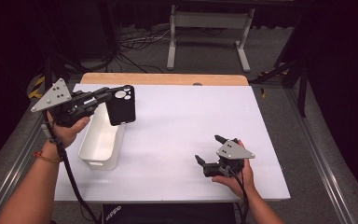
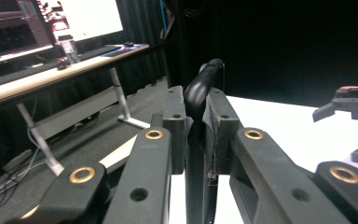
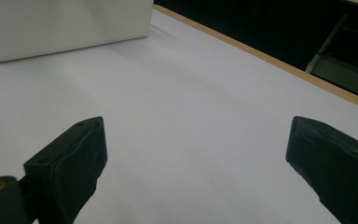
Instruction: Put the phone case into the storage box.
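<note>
left tool (image 1: 116, 100): pinches black phone case (image 1: 121, 105) above white bin (image 1: 101, 142) | left gripper view: case edge-on | right tool (image 1: 209, 149): spread, empty, low over the surface (image 1: 177, 116)

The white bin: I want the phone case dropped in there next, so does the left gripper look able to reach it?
Probably yes. The left gripper holds the black phone case just above the white bin, whose open top looks unobstructed.

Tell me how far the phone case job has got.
Done: the left gripper has the black phone case clamped and lifted off the table. In hand: it hangs over the white bin. Left: probably dropping it in. The right gripper rests open, empty.
</note>
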A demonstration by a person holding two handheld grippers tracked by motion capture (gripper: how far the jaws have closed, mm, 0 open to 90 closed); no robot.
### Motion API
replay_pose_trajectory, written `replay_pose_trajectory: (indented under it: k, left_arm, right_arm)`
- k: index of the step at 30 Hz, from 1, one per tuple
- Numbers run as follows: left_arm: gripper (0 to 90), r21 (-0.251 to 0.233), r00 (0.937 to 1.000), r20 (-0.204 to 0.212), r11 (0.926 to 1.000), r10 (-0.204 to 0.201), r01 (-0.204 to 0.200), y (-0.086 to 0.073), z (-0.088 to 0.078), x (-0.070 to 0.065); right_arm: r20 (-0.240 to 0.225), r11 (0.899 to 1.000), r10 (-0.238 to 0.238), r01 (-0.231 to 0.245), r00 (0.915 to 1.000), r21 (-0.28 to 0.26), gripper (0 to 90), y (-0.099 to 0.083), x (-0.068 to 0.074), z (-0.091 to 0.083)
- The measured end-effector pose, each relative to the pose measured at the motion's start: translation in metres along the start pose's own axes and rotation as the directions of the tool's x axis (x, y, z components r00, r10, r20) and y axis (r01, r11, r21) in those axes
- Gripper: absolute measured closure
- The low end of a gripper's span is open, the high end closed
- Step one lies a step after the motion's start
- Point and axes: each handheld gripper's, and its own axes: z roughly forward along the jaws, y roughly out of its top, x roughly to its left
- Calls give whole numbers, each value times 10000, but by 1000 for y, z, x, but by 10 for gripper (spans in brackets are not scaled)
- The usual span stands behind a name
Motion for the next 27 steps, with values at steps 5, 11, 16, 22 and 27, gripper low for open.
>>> replay_pose_trajectory:
  k: [5, 11, 16, 22, 27]
  left_arm:
    - [811, 140, 9995, -319, 9999, 17, -12, -4, -3, 13]
    - [811, 163, 9982, -591, 9998, -50, 60, -13, -4, 36]
    - [811, 166, 9973, -685, 9995, -264, 276, -20, 0, 51]
    - [811, 242, 9954, -849, 9986, -446, 468, -33, 8, 70]
    - [811, 189, 9944, -836, 9976, -654, 672, -39, 6, 80]
  right_arm:
    - [-102, 10000, -12, 13, 9999, 58, 60, -2, 1, 3]
    - [-149, 10000, 10, -9, 9999, 93, 62, -2, 1, 5]
    - [-212, 9999, 32, -28, 9998, 167, 62, -3, 0, 7]
    - [-292, 9997, 32, -24, 9996, 242, 63, -4, 2, 9]
    - [-333, 9995, 124, -115, 9994, 279, 65, -5, 1, 9]
